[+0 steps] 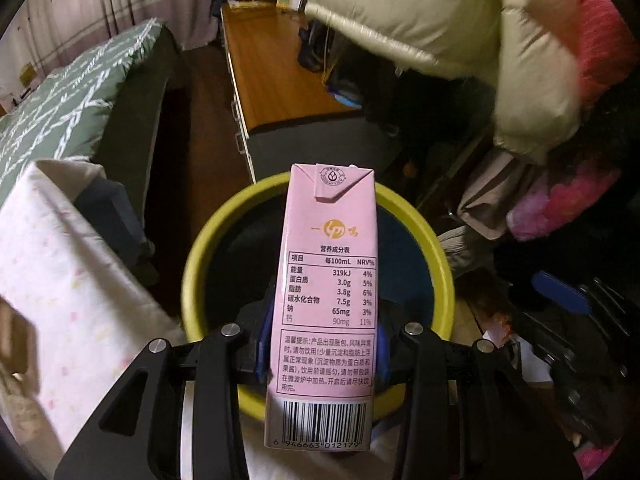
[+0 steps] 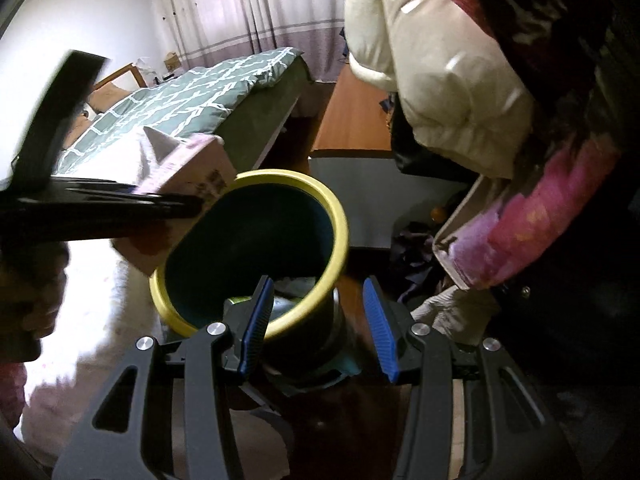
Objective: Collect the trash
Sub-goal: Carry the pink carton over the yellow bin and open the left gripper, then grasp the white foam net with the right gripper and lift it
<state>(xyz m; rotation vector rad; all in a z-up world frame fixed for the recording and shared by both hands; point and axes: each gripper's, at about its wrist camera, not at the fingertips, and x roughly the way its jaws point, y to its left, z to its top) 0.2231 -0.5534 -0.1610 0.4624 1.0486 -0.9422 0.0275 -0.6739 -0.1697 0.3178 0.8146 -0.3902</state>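
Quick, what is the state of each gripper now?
Left gripper: closed on the pink carton, above the bin.
Right gripper: open, holding nothing.

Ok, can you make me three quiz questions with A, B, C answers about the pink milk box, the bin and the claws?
1. Where is the pink milk box?
A. On the bed
B. Above the bin's mouth
C. On the wooden desk

2. What colour is the rim of the bin?
A. Yellow-green
B. Red
C. White

3. How is the right claw?
A. Shut on the box
B. Shut on a coat
C. Open, holding nothing

Answers:
1 B, the left claw holds the box over the bin opening.
2 A, the ring around the dark inside is yellow-green.
3 C, its blue pads stand apart with nothing between them but the bin behind.
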